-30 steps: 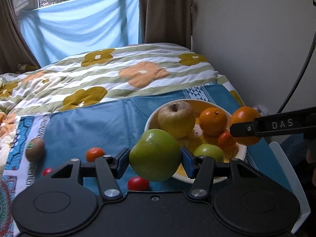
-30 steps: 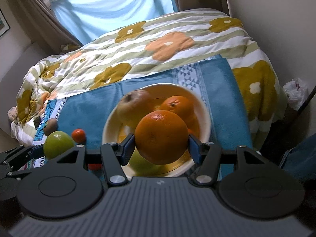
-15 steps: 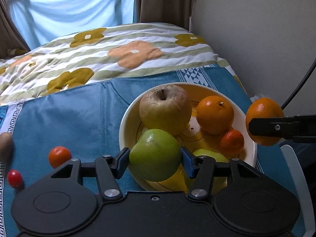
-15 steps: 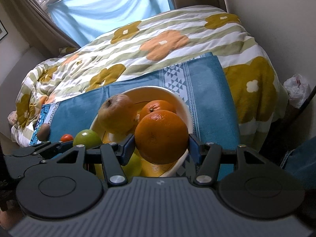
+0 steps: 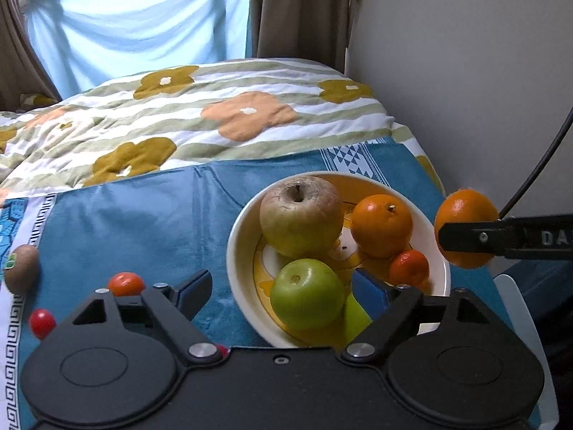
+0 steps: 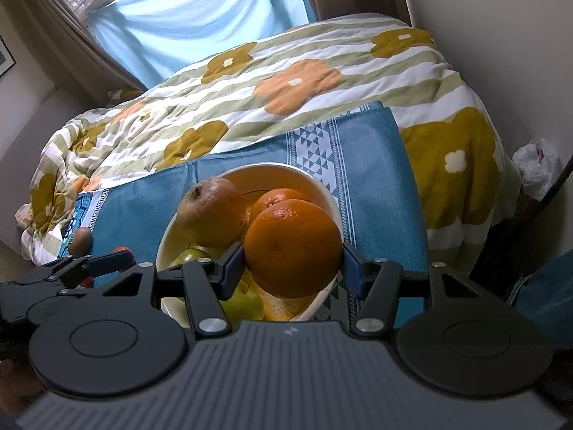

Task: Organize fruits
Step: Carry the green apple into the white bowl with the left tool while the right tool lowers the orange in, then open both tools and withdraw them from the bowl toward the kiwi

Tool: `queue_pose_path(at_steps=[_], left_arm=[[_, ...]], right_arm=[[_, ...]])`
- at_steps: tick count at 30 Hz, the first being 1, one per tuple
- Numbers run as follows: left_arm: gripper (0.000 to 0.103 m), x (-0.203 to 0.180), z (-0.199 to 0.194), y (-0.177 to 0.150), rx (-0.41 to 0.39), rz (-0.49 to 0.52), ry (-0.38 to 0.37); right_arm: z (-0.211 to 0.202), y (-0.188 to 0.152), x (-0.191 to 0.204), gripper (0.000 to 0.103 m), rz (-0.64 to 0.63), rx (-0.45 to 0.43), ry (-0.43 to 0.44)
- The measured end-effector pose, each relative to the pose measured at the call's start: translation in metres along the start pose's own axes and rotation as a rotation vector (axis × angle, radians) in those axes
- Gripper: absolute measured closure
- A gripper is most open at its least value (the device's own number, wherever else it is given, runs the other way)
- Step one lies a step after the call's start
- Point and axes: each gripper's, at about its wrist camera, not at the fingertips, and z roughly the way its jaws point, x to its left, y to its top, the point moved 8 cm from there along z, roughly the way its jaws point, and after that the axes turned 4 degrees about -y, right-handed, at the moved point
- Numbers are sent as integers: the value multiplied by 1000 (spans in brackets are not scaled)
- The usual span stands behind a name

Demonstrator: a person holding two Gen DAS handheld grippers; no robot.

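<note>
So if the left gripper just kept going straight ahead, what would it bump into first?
Probably the green apple in the bowl, lying between the left gripper's open fingers; depth is uncertain.

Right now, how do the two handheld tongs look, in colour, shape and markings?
Both are matte black plastic. The left tongs have two round discs on a smooth base, silver pivot screws and blue finger pads. The right tongs look the same, but with a grey ribbed base. Seen from the left wrist view, their side carries white letters "DA". No sleeves or hands show.

A flowered quilt (image 5: 222, 122) is lying under a blue cloth (image 5: 143, 222), a blue sheet (image 6: 200, 25) is hanging at the window, and what is possibly a plastic bag (image 6: 537, 165) is sitting beside the bed.
</note>
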Motion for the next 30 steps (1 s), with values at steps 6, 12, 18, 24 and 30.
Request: queue_pose_path(at_steps=[6,12,18,24,30], left_arm=[[14,8,-22,-3,-44,-27,33],[14,22,-38,-8,-66,-62,60],[14,37,-50,-16,-70,-92,93],[14,49,-53,-26,-65,-117,122],[14,52,-54,-34,-57,-131,131]], right_arm=[[0,3,8,31,-17,-9,6],[5,5,22,31,-62,-9,14],[20,4,47,31,-171,-16,3],[37,-3,63,31,-231,-15,3],[42,-9,70,28,-264,-15,-5]])
